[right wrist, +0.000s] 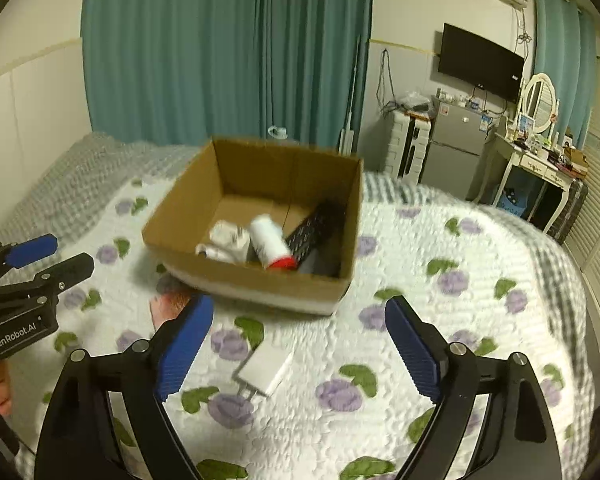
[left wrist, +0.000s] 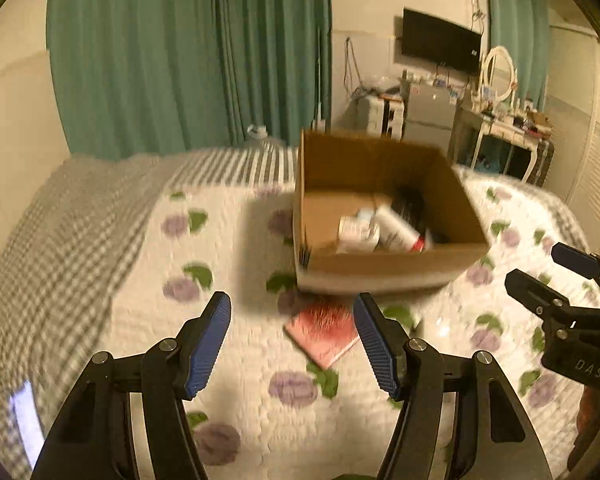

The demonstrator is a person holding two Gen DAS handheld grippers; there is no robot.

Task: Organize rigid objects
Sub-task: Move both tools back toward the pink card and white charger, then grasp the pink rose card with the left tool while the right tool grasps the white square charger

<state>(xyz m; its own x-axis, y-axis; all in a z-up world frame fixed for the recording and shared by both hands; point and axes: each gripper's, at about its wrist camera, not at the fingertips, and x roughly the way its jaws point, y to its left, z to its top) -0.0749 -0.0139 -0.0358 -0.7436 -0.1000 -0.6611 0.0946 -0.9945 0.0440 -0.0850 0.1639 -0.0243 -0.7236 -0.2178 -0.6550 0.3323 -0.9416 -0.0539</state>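
Observation:
An open cardboard box stands on the bed and holds a white bottle with a red cap, a black object and small white items. A pink flat packet lies in front of the box. A white plug adapter lies on the quilt. My left gripper is open and empty above the packet. My right gripper is open and empty above the adapter. Each gripper also shows in the other's view, the right one and the left one.
The bed has a white quilt with purple flowers and a grey checked blanket at the left. Teal curtains, a small fridge, a wall TV and a dressing table stand beyond the bed.

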